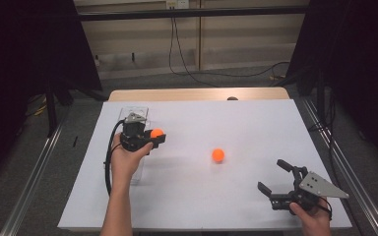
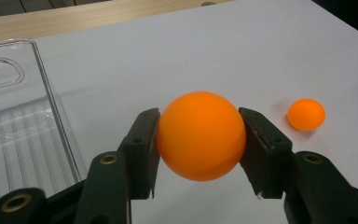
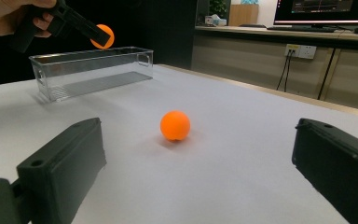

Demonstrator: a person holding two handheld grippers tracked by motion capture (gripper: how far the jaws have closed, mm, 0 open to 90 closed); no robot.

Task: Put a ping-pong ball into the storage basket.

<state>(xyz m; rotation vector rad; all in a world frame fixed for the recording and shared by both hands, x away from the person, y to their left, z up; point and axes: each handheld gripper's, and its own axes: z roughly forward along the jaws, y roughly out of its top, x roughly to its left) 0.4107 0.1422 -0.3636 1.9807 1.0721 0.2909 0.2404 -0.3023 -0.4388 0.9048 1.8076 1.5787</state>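
My left gripper [image 2: 199, 140] is shut on an orange ball [image 2: 200, 135], held above the white table sheet just right of a clear plastic bin [image 2: 14, 135]. From above, that left gripper [image 1: 155, 136] and its held ball [image 1: 156, 132] hang beside the bin [image 1: 137, 114] at the table's left. A second orange ball [image 1: 218, 155] lies loose on the sheet near the middle; it also appears as the small ball [image 2: 306, 114] and the ball [image 3: 175, 126] ahead of my right jaws. My right gripper [image 1: 274, 176] stands open at the near right, nothing between its jaws.
The white sheet [image 1: 256, 123] covers a wooden table whose far edge [image 1: 197, 94] shows bare. Dark curtains and metal rails flank both sides. Cables run along the floor behind. A counter with a monitor [image 3: 321, 9] stands beyond the table.
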